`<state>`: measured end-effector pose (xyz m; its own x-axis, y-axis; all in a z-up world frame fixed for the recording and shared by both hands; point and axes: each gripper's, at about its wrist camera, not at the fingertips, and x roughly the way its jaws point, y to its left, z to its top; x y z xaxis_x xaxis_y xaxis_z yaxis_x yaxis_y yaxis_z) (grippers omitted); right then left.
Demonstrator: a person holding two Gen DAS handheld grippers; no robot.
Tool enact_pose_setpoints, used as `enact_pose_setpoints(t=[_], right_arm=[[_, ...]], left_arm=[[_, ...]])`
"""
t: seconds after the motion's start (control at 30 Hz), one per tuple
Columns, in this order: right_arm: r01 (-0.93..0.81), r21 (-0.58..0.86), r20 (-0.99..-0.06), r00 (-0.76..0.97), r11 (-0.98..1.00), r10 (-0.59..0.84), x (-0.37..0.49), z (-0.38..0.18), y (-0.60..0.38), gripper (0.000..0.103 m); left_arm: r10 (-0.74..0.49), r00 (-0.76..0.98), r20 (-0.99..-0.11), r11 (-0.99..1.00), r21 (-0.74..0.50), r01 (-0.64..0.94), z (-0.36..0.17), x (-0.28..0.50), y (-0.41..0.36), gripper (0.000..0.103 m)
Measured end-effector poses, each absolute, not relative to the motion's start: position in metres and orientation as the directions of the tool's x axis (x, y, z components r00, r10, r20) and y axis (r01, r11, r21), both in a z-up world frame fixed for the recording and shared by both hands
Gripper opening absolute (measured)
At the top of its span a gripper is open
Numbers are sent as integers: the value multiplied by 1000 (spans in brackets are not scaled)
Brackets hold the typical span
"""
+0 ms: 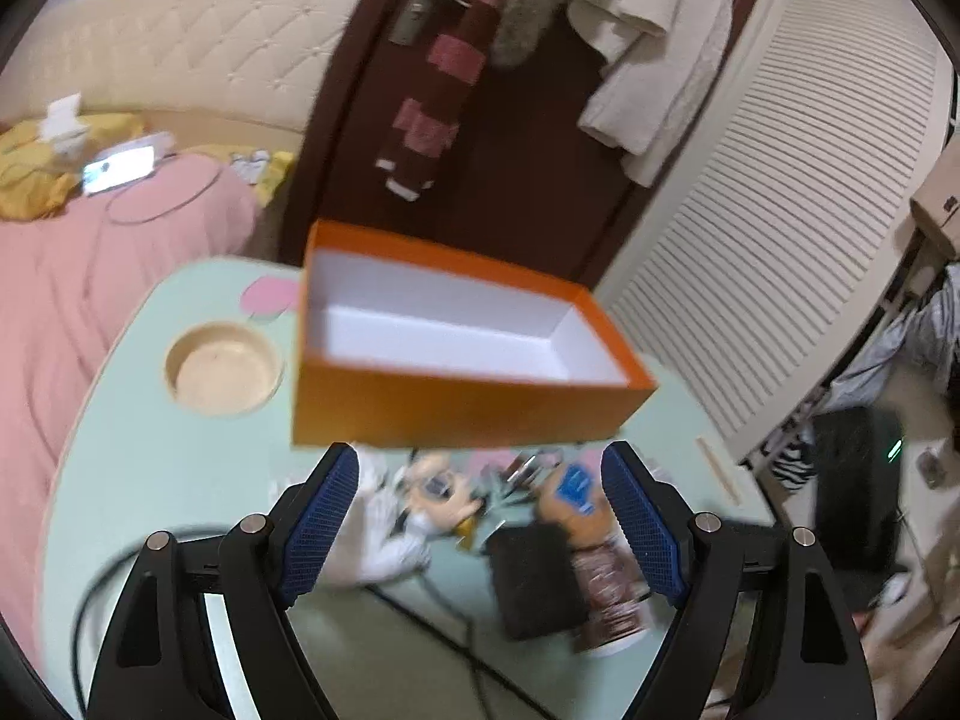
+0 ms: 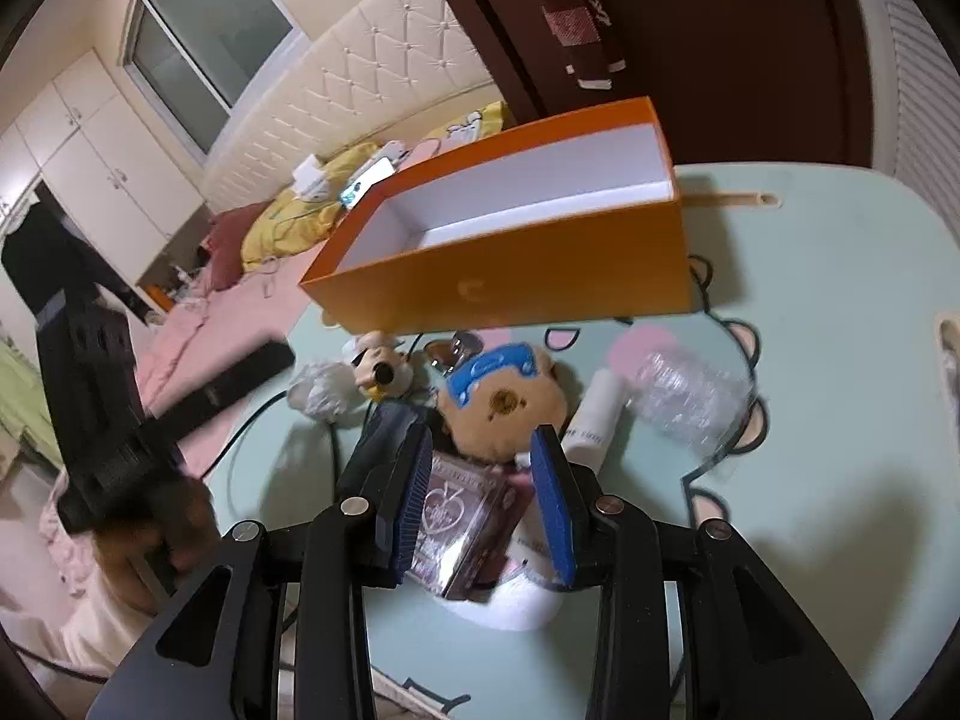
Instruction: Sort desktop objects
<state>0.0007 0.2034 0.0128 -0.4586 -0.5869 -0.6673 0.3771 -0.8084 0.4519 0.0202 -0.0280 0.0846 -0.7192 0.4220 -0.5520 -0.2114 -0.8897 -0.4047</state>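
Observation:
An empty orange box [image 1: 456, 414] with a white inside stands on the mint-green table [image 1: 150, 468]; it also shows in the right wrist view [image 2: 528, 276]. In front of it lies a pile: a brown plush bear with a blue cap [image 2: 504, 402], a cartoon figure [image 2: 378, 366], a dark patterned cup [image 2: 462, 528], a white tube [image 2: 594, 414] and crumpled clear plastic [image 2: 690, 396]. My left gripper [image 1: 480, 474] is open above the pile. My right gripper [image 2: 483, 444] is open, its fingers on either side of the patterned cup, near the bear.
A round cup recess [image 1: 223, 369] is sunk in the table left of the box. A black cable [image 2: 258, 420] crosses the table. A pink bed [image 1: 90, 276] lies at the left, a dark door [image 1: 480, 138] behind. A black wallet [image 1: 534, 582] lies by the cup.

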Motion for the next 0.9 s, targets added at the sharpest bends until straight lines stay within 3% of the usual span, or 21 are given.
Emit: enact_pose_setpoints(t=[0.23,0.5,0.9], right_arm=[[341,500,-641,-473,-796,-604,-2,9,220,37],[342,514,-640,-458,-787,-617,-2,9,226,37],[310,561,-640,-425,-768,-640,-7,1,235,37]], left_arm=[[389,-566,-727,-919,-351,-181,134,-45,-4,83],[371,-251,-894,-925,-332,-184,121,-128,46,80],[276,80,-958,-946,-286,-151,49,-169,87,72]])
